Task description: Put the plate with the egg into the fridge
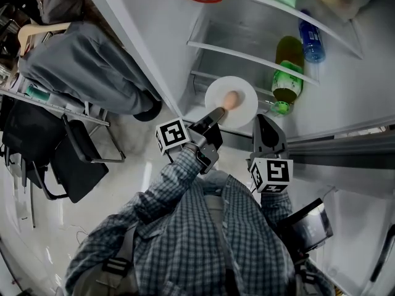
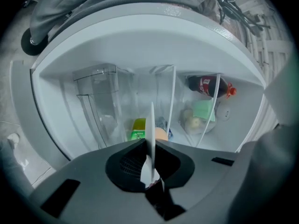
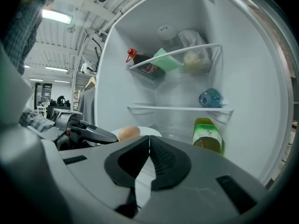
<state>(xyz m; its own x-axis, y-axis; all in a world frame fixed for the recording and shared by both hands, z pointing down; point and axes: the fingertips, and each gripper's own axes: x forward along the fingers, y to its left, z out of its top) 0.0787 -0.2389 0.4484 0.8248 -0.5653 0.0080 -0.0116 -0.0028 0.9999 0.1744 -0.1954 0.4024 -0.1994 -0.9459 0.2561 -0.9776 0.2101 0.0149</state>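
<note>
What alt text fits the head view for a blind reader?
The left hand-held gripper holds a white plate by its rim, an egg on it, at the open fridge. The right hand-held gripper, shut and empty, is beside it; a green bottle is inside.

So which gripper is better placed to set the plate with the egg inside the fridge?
Left. The left gripper is shut on the rim of the plate, with the egg on it, at the open fridge. The right gripper is shut and empty beside it.
</note>
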